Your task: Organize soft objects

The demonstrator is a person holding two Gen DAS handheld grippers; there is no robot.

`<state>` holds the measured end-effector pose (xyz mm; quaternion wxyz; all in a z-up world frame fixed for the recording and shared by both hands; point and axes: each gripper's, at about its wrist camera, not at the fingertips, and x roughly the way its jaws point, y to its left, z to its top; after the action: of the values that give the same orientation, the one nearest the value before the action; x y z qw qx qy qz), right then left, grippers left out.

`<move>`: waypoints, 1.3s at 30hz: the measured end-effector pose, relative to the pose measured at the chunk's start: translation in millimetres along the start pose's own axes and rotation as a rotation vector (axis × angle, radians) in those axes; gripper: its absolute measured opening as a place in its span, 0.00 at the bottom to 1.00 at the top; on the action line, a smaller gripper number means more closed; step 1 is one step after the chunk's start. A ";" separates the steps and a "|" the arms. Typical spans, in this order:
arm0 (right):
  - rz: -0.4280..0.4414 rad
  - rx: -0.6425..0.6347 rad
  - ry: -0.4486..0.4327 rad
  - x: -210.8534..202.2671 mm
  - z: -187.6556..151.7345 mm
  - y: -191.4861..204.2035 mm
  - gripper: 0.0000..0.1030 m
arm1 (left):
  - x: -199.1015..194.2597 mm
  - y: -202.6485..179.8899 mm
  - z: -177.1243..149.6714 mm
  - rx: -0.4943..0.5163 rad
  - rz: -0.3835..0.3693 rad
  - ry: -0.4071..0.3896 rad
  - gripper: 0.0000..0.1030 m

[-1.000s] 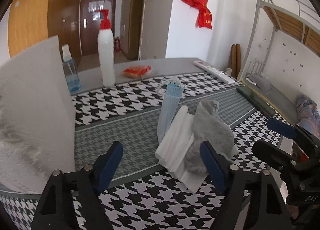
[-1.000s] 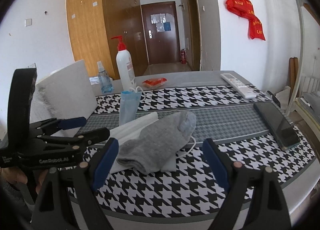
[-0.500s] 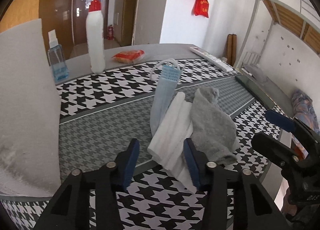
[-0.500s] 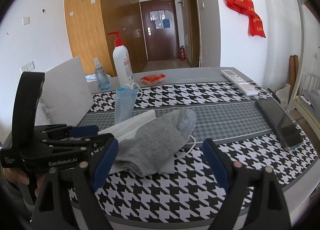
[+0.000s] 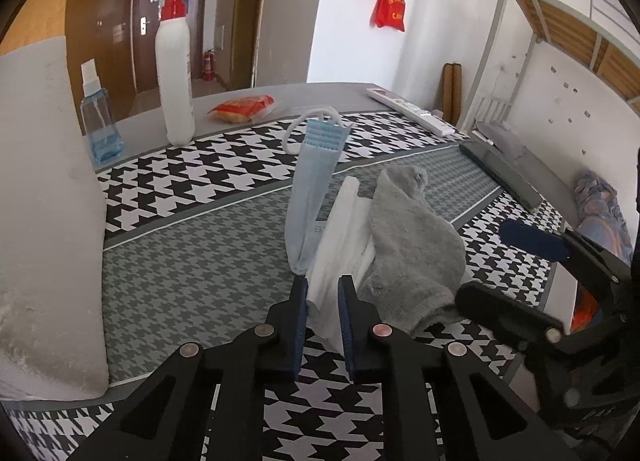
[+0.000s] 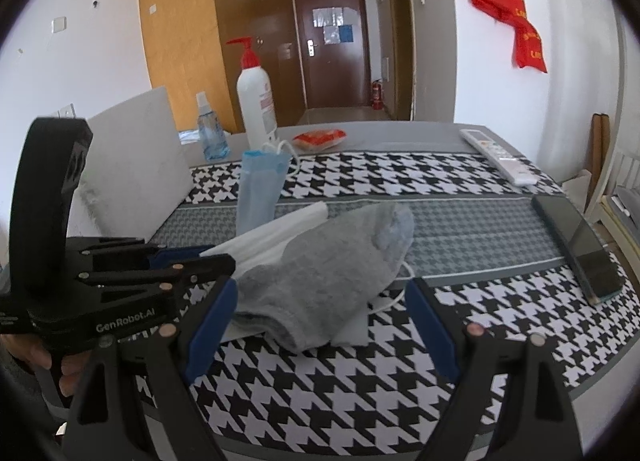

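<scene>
A grey sock (image 5: 412, 245) lies over a folded white face mask (image 5: 340, 237) on the houndstooth table cloth (image 5: 180, 285). A blue face mask (image 5: 312, 189) leans against them on the far side. My left gripper (image 5: 323, 293) is closing its jaws, and both blue pads press on the near edge of the white mask. In the right wrist view the sock (image 6: 320, 261) sits between the wide, open fingers of my right gripper (image 6: 322, 293), apart from both pads. The left gripper (image 6: 192, 261) shows at the left there, held by a hand.
A white foam board (image 5: 40, 221) stands at the left. At the back are a pump bottle (image 5: 174, 73), a spray bottle (image 5: 98, 121), an orange packet (image 5: 244, 107) and a remote (image 5: 412, 115). A phone (image 6: 580, 249) lies near the right table edge.
The left jaws went from wide apart to nearly together, closing onto the white mask's near edge as the gripper edged forward. The right gripper stayed wide and hardly moved.
</scene>
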<state>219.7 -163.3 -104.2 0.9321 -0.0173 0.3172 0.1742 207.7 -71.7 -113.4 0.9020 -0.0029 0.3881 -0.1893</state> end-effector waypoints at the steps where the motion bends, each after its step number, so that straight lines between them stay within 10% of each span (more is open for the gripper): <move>1: 0.002 -0.004 0.004 1.3 -0.8 1.5 0.86 | -0.3 -0.8 -0.4 0.004 0.002 -0.002 0.16; 27: 0.049 -0.044 0.141 24.3 -16.0 14.8 0.13 | -13.0 3.8 -5.6 -0.017 -0.019 -0.039 0.16; 39: 0.027 -0.023 0.072 -14.4 -4.3 12.3 0.11 | -29.2 -8.3 -8.5 0.040 -0.054 -0.116 0.08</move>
<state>202.4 -156.9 -98.1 0.9174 -0.0299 0.3486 0.1896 180.5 -68.1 -97.7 0.9174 -0.0063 0.3309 -0.2210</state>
